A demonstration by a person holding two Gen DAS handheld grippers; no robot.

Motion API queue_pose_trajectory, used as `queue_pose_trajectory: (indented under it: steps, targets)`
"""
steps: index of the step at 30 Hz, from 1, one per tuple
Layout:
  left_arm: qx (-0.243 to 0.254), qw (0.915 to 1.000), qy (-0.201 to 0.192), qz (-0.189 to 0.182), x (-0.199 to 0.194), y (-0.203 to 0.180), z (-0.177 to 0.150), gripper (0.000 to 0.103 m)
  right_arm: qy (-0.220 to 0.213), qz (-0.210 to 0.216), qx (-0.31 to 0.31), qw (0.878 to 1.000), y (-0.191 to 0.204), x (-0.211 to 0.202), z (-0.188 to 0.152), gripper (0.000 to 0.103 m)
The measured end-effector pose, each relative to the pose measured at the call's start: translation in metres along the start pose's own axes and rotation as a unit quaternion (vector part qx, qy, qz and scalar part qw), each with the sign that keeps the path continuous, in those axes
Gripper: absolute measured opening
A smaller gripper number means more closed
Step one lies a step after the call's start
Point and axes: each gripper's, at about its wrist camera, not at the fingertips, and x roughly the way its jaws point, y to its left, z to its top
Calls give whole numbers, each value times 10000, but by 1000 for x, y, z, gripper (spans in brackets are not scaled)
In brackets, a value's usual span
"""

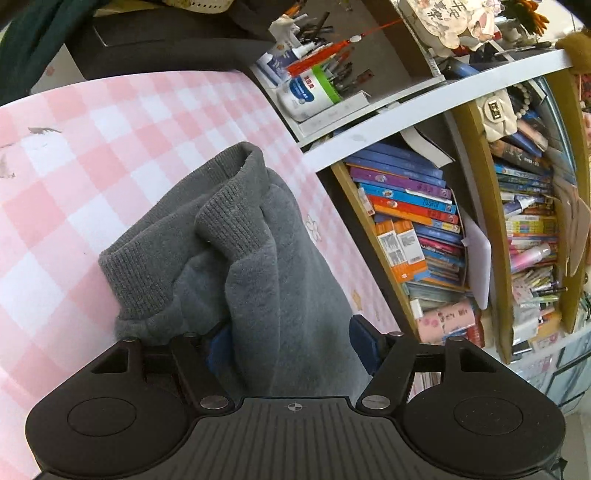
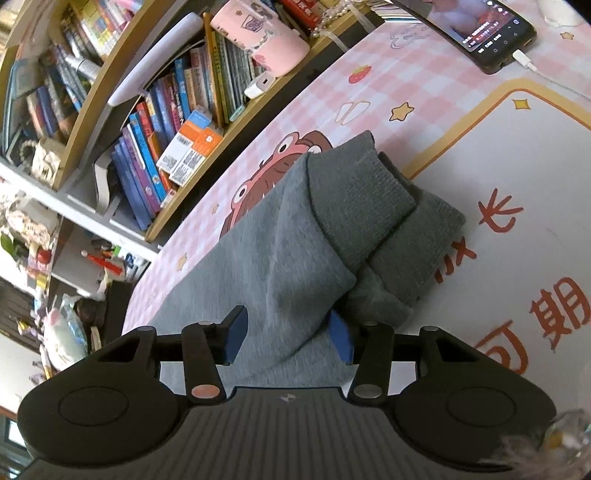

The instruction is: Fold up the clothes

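A grey sweatshirt (image 1: 280, 258) lies folded on the pink checked table mat (image 1: 110, 122), its ribbed cuffs (image 1: 207, 221) bunched on top. My left gripper (image 1: 291, 343) is open, its blue pads on either side of a fold of the grey fabric. In the right wrist view the same sweatshirt (image 2: 288, 240) lies on the mat (image 2: 406, 85) with ribbed cuffs (image 2: 373, 206) folded over. My right gripper (image 2: 288, 336) is open with grey fabric between its blue pads (image 2: 236, 332).
A bookshelf packed with books (image 1: 417, 221) stands along the table's edge, and shows again in the right wrist view (image 2: 166, 122). A phone (image 2: 484, 29) on a charging cable lies at the far corner. A pink cup (image 2: 266, 37) sits on the shelf.
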Motion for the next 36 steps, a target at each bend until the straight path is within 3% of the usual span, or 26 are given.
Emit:
queue_pose_trajectory:
  steps: [2, 5, 7, 9, 13, 17, 18, 20, 23, 25, 27, 33, 36]
  targets:
    - [-22, 10000, -34, 1, -2, 3, -1, 58, -71, 16, 141, 9999, -2, 3, 4, 46]
    - [-109, 9999, -125, -12, -4, 8, -1, 39, -187, 50, 331, 9993, -6, 8, 9, 44]
    - [-155, 9996, -222, -58, -5, 9, -1, 24, -269, -43, 331, 9991, -6, 12, 12, 23]
    - [-180, 9992, -323, -116, -6, 9, 0, 10, -342, -34, 136, 9993, 0, 14, 16, 14]
    - [85, 9963, -660, -551, -18, -18, 11, 6, -947, 198, -503, 9940, 29, 2, 33, 10]
    - [247, 9860, -1071, -1252, -56, -43, 13, 6, -1916, 973, -1060, 9709, 68, -46, 36, 9]
    - [377, 9851, -1127, -1242, -66, -43, 12, 6, -1919, 854, -1192, 9704, 67, -53, 31, 9]
    - [459, 9888, -1048, -956, -78, -29, 6, 6, -1913, 597, -1454, 9689, 65, -66, 20, 9]
    - [122, 9991, -385, -101, -69, 14, -11, 6, -932, 10, -904, 9915, 20, -44, 7, 9]
    - [65, 9998, -94, 144, -61, 28, -25, 6, -513, -320, -437, 9972, -8, -30, -4, 9]
    - [203, 9996, -89, 198, -62, 30, -34, 6, -541, -272, -269, 9978, -19, -28, -10, 10]
    - [435, 9985, -57, 340, -58, 22, -31, 11, -673, -105, -172, 9975, -16, -25, -4, 29]
    - [424, 9986, -64, 325, -56, 22, -32, 11, -730, -154, -31, 9972, -14, -20, 2, 27]
